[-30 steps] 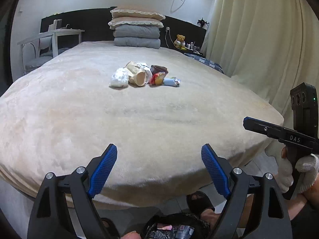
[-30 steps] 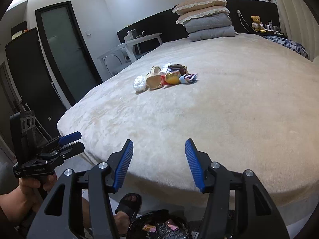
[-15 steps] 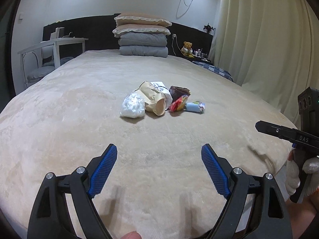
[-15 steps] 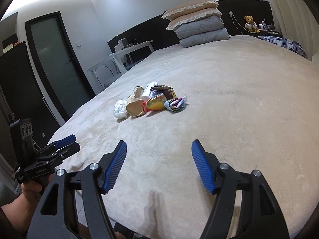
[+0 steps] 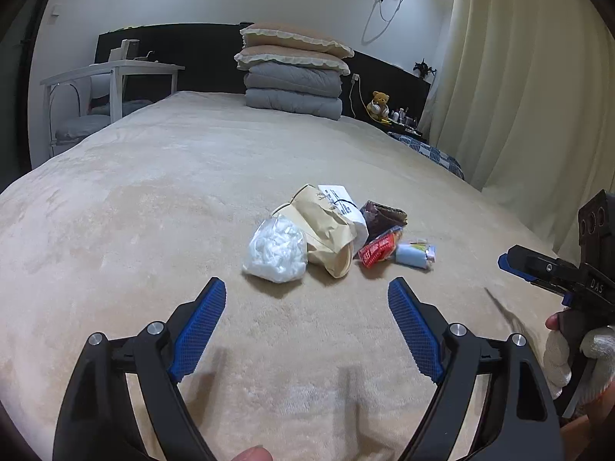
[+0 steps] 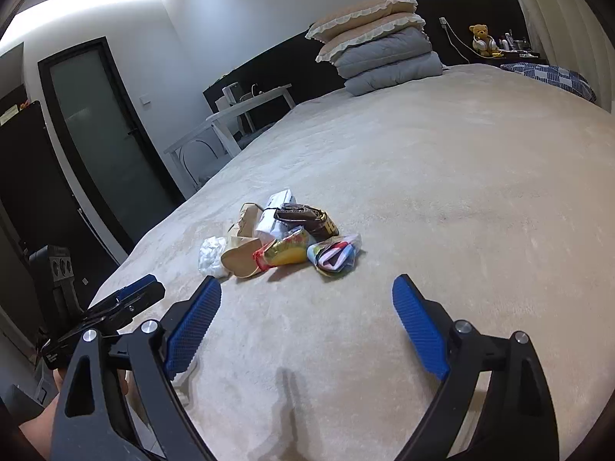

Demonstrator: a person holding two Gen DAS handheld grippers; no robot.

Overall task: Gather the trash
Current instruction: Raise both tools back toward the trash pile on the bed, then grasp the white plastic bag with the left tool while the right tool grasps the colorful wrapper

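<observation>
Left wrist view: beige bed [image 5: 153, 199], trash pile [image 5: 338, 238] ahead of and between the left gripper's [image 5: 306, 299] widely parted, empty fingers. The right gripper [image 6: 306, 292], jaws just opening wide and empty, faces the pile slightly left of centre; clear bag [image 5: 276, 251] nearest the left finger.

Each gripper, left [image 5: 306, 303] and right [image 6: 306, 299], is a black frame of triangular cut-out arms with silver screws at the joints and blue ribbed pads [image 5: 200, 326] on its two fingers. At 3 o'clock in the left view, the right gripper's black body bears white letters "DAS", and a white knitted glove [image 5: 557, 357] covers the hand beneath it.
</observation>
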